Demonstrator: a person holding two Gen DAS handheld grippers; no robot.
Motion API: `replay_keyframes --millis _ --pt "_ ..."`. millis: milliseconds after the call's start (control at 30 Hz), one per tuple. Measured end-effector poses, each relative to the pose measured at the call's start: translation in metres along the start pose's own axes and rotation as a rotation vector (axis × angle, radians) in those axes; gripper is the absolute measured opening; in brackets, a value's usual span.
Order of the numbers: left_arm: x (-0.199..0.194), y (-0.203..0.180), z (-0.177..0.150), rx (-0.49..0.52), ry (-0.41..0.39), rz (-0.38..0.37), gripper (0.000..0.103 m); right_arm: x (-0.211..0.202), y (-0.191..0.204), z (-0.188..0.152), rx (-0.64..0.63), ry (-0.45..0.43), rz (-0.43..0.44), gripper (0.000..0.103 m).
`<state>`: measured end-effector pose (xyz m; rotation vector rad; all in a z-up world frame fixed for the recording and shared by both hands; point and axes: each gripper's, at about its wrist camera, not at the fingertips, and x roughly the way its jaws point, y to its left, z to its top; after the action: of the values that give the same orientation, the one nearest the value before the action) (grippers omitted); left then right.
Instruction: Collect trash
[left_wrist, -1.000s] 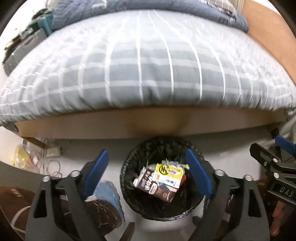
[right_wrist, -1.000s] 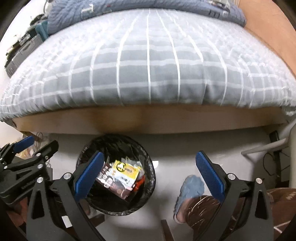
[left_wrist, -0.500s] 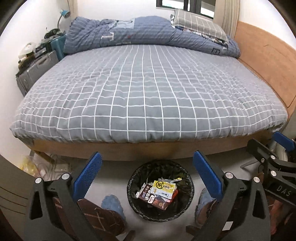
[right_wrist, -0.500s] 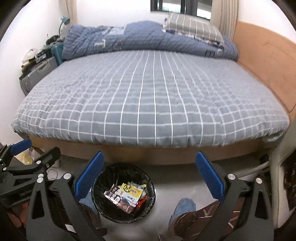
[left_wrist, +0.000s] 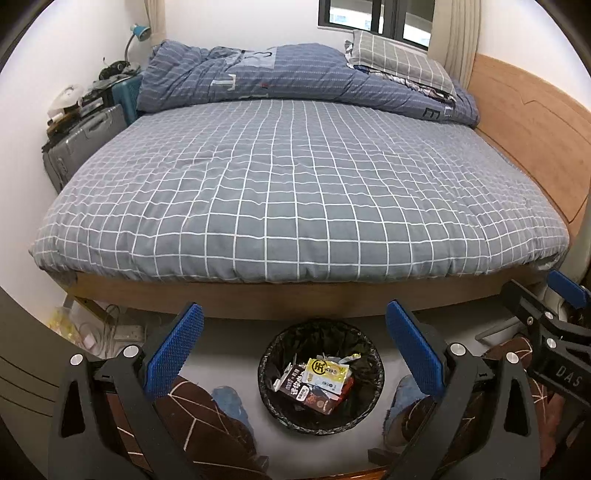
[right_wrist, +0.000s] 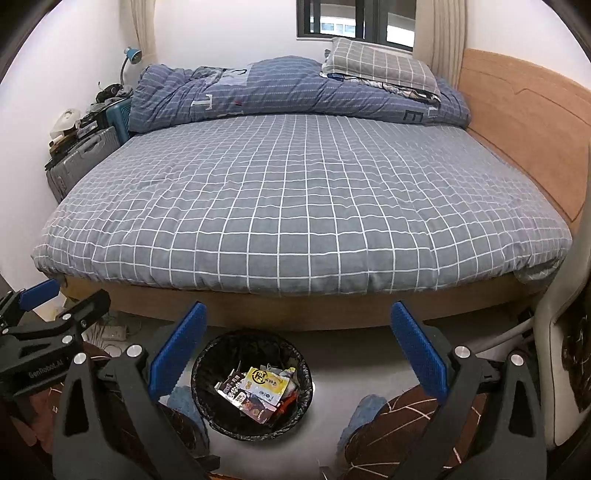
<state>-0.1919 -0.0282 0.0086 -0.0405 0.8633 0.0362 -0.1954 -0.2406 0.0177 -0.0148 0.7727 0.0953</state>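
Left gripper (left_wrist: 293, 345) and right gripper (right_wrist: 299, 345) are both held wide, nothing between the jaws, the left's having just been opening. Wrappers (left_wrist: 317, 380) are seen lying in the black-lined bin (left_wrist: 273, 349) on the near floor below the bed (left_wrist: 295, 206), judged dropped there as collected trash.

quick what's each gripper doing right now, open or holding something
Left gripper: open, holding nothing; its jaws have just been opening.
Right gripper: open, holding nothing.

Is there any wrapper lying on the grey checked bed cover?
No, the bed cover is bare of wrappers; the snack wrappers lie inside the black bin on the floor.
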Motion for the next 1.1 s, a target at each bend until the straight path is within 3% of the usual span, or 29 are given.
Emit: replay_keyframes --millis 700,1100 --pt "-0.0007 -0.0029 -0.0039 -0.002 0.000 -0.037 0.097 0.0055 0.0002 -0.0044 -0.005 0.014 0.001 0.096" --pt "0.0009 -0.0053 -0.0039 0.010 -0.007 0.010 0.097 0.0062 0.0001 -0.0055 -0.002 0.013 0.006 0.095"
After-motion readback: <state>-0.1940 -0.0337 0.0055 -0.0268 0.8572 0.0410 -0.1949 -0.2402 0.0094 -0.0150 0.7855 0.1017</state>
